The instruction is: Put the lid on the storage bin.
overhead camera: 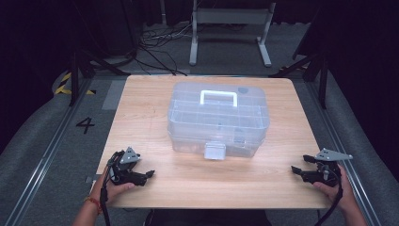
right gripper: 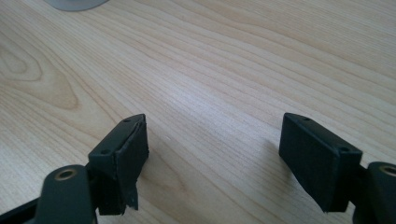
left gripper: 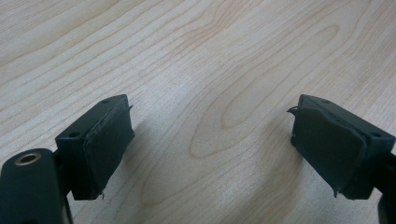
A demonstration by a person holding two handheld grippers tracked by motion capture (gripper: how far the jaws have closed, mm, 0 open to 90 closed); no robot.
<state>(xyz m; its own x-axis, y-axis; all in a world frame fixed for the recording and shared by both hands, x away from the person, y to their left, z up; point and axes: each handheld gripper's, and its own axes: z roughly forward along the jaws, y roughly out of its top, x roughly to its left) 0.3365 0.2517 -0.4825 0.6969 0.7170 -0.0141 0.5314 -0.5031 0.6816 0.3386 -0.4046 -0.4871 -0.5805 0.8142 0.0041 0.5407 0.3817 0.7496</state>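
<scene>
The left gripper [overhead camera: 151, 173] rests near the table's [overhead camera: 141, 108] front left corner, its jaws spread wide over bare wood, holding nothing. The clear box [overhead camera: 218, 117] stands mid-table, well apart from both grippers, with open wood on each side. The right gripper [overhead camera: 297, 164] sits by the front right edge, jaws spread and empty.

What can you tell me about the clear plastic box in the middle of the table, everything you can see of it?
The clear plastic box is a see-through storage case with rounded corners, standing upright on the wooden table, toward its far middle. Its lid is down, with a white carry handle lying flat on top. A frosted latch sits at the middle of the near side and looks fastened. Dividers or a tray show faintly through the walls; any contents are too faint to tell. Nothing but the table touches it.
</scene>
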